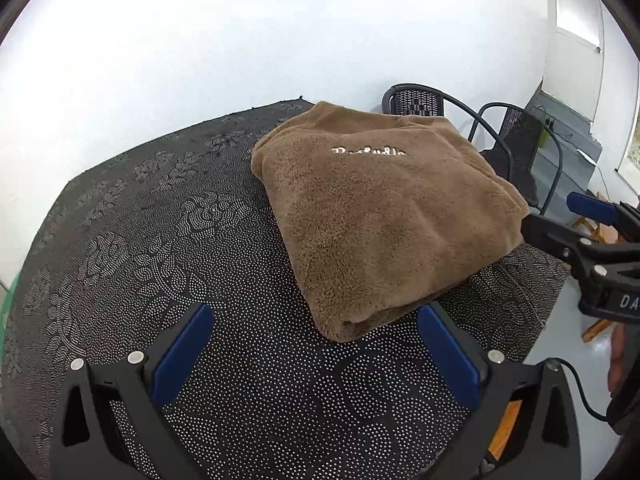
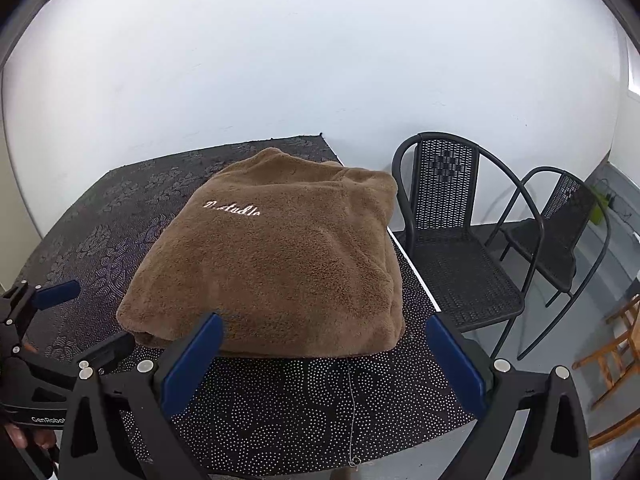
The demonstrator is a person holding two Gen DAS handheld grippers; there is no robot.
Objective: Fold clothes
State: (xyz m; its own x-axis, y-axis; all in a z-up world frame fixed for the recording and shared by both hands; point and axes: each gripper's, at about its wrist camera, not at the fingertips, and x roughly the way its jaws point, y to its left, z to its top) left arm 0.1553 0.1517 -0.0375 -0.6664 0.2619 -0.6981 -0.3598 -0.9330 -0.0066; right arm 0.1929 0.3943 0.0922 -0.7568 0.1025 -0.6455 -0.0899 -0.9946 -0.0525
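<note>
Garment: I see a brown fleece garment with white embroidered script [image 1: 384,216], folded into a thick bundle, lying on the right part of the worktop.
Worktop: a black cloth with a dotted floral pattern [image 1: 160,240] covers it.
Left gripper [image 1: 316,356]: my blue-padded fingers are spread wide and empty, low over the cloth just in front of the bundle's near corner.
Right gripper [image 2: 324,360]: released too, fingers apart, holding nothing, at the bundle's near edge.
Beyond: two black woven metal chairs [image 2: 452,240] stand beside the worktop, against a white wall [image 2: 320,60].
</note>
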